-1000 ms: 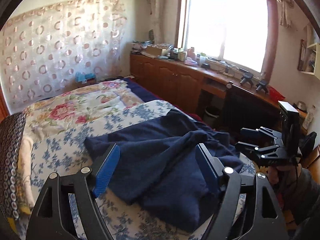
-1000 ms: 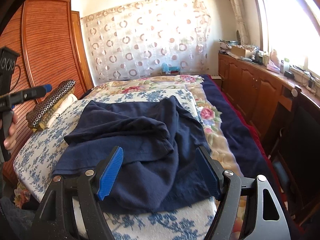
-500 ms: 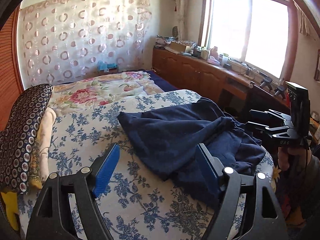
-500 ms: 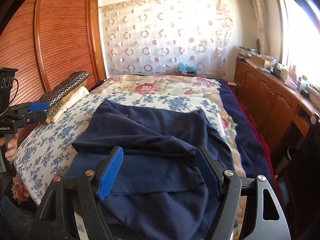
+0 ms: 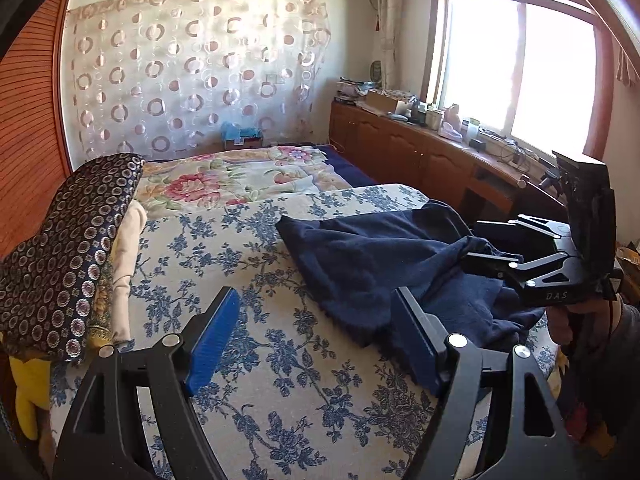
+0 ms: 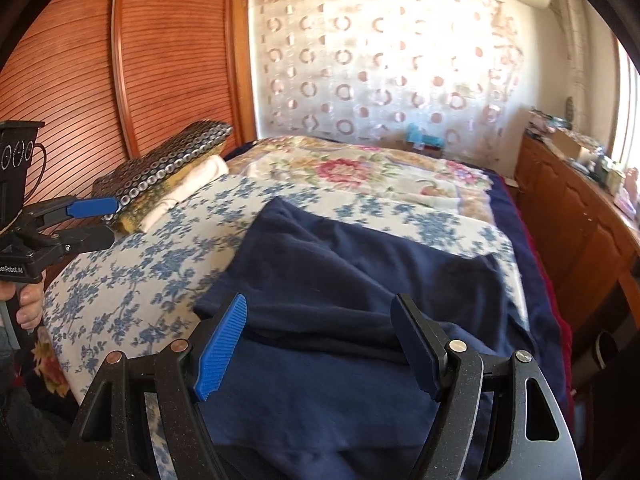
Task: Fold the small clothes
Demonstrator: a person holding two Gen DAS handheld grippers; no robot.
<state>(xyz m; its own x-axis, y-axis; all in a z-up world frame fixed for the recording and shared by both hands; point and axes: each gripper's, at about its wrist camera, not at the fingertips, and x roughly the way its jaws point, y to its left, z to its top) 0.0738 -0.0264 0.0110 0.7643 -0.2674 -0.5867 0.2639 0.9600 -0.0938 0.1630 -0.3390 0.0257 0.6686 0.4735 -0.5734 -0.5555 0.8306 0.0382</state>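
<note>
Both grippers have swung left across the bed in the past second, the left gripper (image 5: 316, 340) now over bare floral sheet (image 5: 240, 264), jaws wide and empty.

Navy garment (image 6: 360, 280) lies rumpled at the sheet's window-side edge; the right gripper (image 6: 320, 344) hovers wide open above it. Best to pinch one corner each and spread flat first. Its near hem is cut off, sleeves indistinguishable.

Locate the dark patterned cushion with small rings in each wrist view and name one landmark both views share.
Left wrist view: the dark ring-patterned cushion fills the left edge, atop a cream pillow.
Right wrist view: the same cushion sits upper left, near the wooden wardrobe.
Shared landmark: the circle-patterned sheer curtain behind the bed.
</note>
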